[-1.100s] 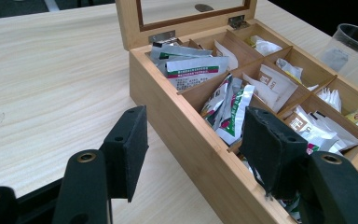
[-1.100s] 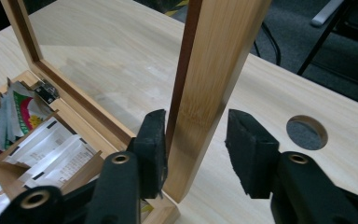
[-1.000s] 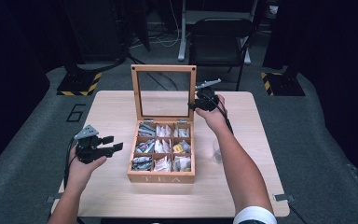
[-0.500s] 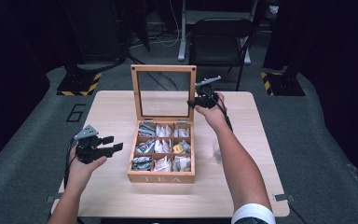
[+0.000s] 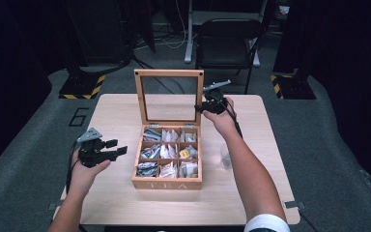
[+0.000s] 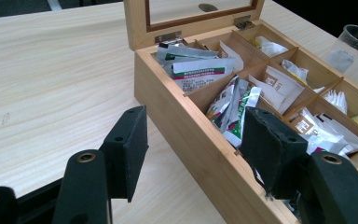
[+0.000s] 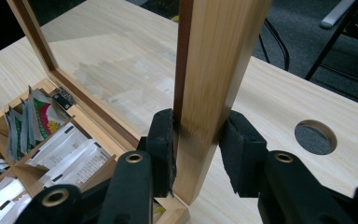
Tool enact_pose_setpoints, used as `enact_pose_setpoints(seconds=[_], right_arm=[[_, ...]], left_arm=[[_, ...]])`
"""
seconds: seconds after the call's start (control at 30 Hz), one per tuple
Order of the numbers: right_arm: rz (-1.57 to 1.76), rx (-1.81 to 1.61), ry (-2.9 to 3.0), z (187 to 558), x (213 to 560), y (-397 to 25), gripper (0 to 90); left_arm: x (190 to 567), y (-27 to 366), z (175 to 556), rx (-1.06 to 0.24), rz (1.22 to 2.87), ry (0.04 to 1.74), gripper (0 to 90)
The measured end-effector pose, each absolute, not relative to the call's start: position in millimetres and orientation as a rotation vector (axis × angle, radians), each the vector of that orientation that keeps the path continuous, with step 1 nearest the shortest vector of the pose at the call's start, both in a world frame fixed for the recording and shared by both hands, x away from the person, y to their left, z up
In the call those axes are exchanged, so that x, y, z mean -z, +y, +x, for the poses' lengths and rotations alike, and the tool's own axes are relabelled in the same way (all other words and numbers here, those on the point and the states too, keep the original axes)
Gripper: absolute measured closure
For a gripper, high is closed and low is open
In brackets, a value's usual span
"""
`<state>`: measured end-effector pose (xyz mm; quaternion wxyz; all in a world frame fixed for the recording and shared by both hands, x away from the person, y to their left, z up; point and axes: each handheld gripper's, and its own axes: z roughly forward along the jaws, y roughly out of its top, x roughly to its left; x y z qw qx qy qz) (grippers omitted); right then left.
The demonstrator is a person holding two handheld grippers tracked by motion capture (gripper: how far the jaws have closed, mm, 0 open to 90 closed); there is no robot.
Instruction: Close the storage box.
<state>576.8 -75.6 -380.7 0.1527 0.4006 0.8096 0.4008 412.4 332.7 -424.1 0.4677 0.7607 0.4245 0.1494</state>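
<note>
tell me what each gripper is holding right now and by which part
The right gripper clamps the tea box lid by the right side rail of its wooden frame, low on the rail. The left gripper is open and holds nothing.

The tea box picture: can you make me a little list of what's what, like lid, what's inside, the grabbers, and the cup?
box: wooden tea box with nine compartments, on the light wooden table
lid: glass-paned wooden lid, standing open and upright
inside: paper tea packets
right hand-held gripper: jaws clamped on the lid's side frame
left hand-held gripper: open, beside the box
cup: clear plastic cup, right of the box
</note>
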Motion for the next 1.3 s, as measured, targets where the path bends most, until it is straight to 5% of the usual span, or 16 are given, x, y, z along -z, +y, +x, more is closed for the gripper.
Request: enact_pose_setpoints(seconds=[1.3], right_arm=[[1.045, -1.165, 2.289, 551, 371, -77, 65.3]], left_arm=[[364, 296, 519, -0.382, 1.901, 0.998, 45.5]])
